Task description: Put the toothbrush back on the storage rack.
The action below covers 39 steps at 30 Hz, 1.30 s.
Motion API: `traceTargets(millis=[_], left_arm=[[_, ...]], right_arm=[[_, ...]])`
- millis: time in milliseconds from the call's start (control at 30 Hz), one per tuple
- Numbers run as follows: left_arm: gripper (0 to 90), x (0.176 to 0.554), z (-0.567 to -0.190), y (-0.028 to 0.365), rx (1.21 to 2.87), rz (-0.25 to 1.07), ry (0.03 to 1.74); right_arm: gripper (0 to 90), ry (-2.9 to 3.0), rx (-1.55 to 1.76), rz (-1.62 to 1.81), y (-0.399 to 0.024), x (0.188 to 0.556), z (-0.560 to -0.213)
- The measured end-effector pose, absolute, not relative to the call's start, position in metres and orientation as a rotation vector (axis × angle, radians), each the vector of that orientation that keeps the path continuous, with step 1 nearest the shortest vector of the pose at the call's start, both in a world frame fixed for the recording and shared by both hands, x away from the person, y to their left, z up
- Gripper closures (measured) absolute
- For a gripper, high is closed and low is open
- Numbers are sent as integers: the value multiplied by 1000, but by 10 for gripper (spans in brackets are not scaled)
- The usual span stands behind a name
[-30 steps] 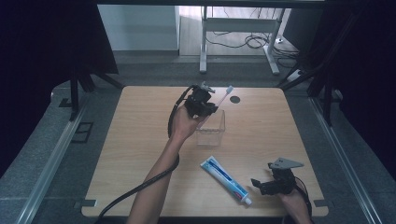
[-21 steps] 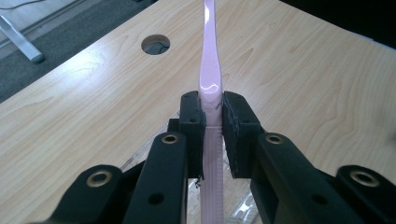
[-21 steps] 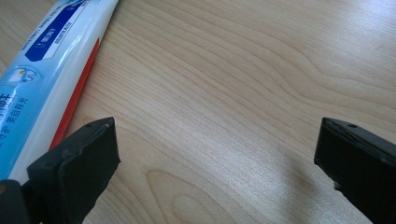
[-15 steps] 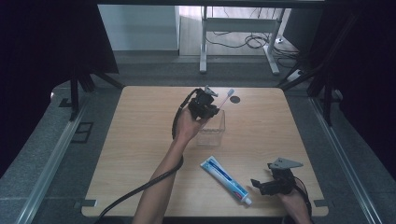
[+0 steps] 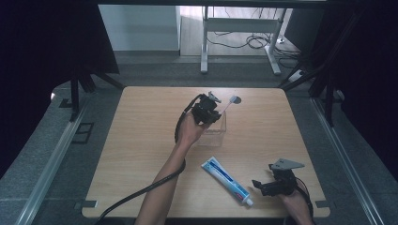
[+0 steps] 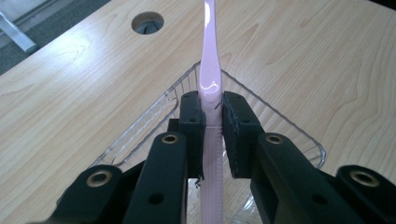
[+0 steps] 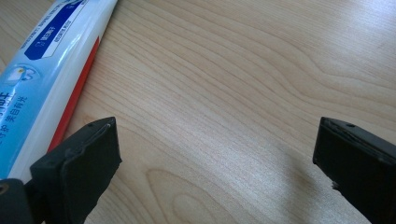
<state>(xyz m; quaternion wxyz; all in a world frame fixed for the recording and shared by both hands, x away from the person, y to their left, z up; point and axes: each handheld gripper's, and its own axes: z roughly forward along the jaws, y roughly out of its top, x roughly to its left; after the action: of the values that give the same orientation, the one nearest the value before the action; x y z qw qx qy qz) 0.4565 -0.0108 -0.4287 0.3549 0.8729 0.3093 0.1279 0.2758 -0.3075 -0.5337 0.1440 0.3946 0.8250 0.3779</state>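
Jaws of the left gripper point(image 6: 212, 121) clamp a pink toothbrush point(image 6: 210, 70) over the clear tray point(image 6: 299, 135); the right gripper point(image 7: 215, 154) gapes, toothpaste point(image 7: 51, 70) beside it. Released tilted, the toothbrush could probably tip over the tray's rim.

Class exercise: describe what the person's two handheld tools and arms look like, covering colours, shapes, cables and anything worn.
Both tools are black. The left tool has two chunky arms with brass-coloured screw holes and flat rectangular pads. A black cable trails from it along the bare forearm. The right tool carries a grey three-cornered plate on top, and its pads are thick, matt and blocky. No sleeves show on either forearm.
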Motion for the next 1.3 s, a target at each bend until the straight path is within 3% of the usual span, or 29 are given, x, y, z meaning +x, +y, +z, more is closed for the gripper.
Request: traceTargets(millis=[767, 800, 1300], left_arm=[[790, 457, -446, -12, 2371, 325, 824], [896, 457, -447, -12, 2387, 326, 820], [890, 456, -448, -12, 2412, 321, 820]], right_arm=[[19, 2391, 1136, 1072, -307, 276, -535], [20, 2391, 1136, 1072, -307, 276, -535], [20, 2393, 1131, 1072, -307, 276, -535]])
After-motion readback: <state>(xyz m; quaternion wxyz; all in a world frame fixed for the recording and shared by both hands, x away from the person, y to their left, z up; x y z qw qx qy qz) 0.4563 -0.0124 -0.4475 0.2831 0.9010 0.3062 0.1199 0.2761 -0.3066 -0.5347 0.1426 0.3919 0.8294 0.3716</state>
